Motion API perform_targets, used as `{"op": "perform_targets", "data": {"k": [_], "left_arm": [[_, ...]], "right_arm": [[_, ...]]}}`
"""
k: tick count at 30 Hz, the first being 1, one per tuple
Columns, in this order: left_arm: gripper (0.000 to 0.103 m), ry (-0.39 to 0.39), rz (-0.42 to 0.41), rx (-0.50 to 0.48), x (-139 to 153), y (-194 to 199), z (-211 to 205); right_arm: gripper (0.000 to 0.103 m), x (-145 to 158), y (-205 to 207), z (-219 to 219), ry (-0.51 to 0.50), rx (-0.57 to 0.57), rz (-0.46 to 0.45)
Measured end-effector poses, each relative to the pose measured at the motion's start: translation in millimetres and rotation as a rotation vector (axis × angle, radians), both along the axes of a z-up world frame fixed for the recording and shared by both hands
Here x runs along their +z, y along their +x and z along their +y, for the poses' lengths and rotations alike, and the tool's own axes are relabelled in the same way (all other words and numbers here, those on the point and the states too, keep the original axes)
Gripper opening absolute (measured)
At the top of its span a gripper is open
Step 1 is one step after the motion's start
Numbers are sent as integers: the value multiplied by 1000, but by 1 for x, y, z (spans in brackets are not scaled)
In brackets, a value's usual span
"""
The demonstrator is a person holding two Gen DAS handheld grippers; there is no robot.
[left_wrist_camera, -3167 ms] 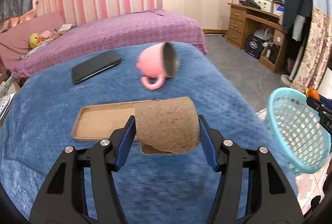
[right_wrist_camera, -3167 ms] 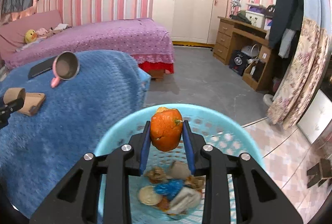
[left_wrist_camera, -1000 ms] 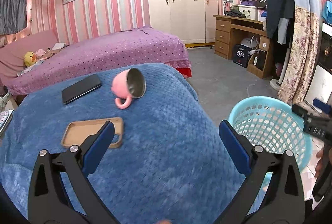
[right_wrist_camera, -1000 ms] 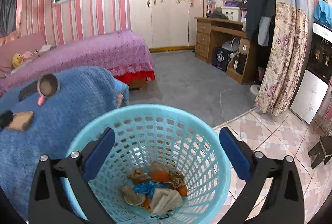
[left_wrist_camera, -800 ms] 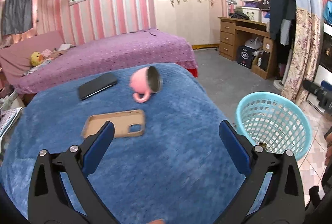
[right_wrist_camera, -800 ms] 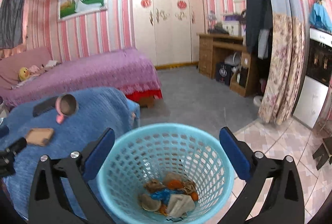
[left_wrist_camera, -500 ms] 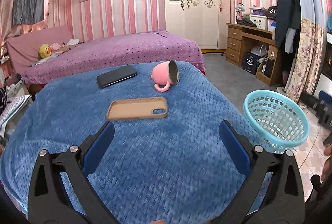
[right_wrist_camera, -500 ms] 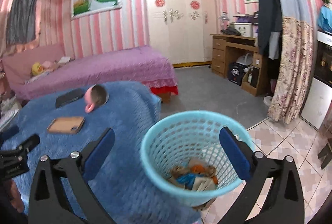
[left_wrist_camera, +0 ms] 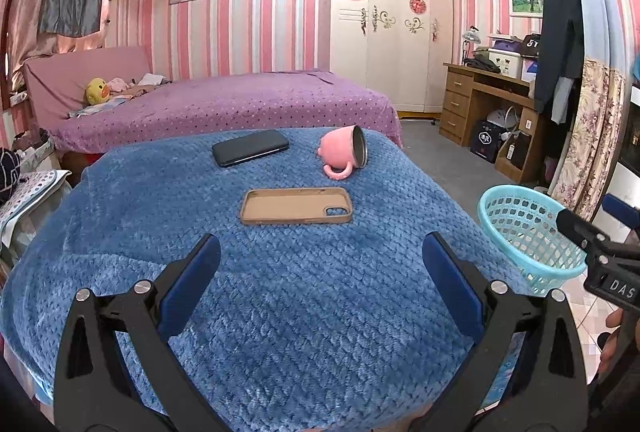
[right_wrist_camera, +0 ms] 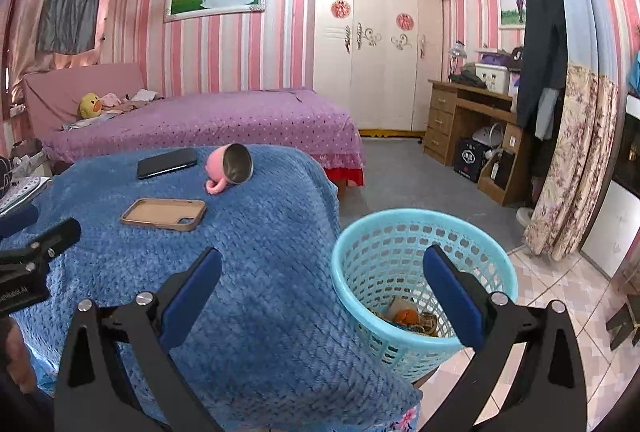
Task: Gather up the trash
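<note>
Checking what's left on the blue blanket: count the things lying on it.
3. A black phone at the far side, a pink mug on its side to the right of it, and a tan phone case nearer the middle. The grippers may hide more.

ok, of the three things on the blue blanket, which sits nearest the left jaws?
The tan phone case, lying open-side up. The black phone and tipped pink mug lie farther back.

My left camera looks forward over my spread fingers (left_wrist_camera: 192, 272) across the blue worktop (left_wrist_camera: 304, 296); the right one sits further right, above the basket (right_wrist_camera: 420, 228). Both share the phone case (left_wrist_camera: 297, 205), cup (left_wrist_camera: 344, 152) and basket.
</note>
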State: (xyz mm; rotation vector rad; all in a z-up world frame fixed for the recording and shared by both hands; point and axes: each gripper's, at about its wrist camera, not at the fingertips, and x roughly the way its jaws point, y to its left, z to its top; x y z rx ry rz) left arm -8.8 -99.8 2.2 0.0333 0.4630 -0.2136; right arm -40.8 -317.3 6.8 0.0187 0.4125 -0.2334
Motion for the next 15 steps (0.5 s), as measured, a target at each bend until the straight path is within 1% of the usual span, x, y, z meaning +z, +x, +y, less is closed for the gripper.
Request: {"op": "perform_targets", "data": {"k": [4, 10, 15], "left_arm": [[98, -12, 5, -5, -2, 1, 5], [98, -25, -24, -13, 1, -2, 8], [98, -24, -27, -19, 1, -2, 6]], "right_arm": [[98, 2, 1, 8, -28, 0, -18], [98, 1, 1, 11, -35, -6, -19], [98, 2, 3, 14, -45, -11, -24]]}}
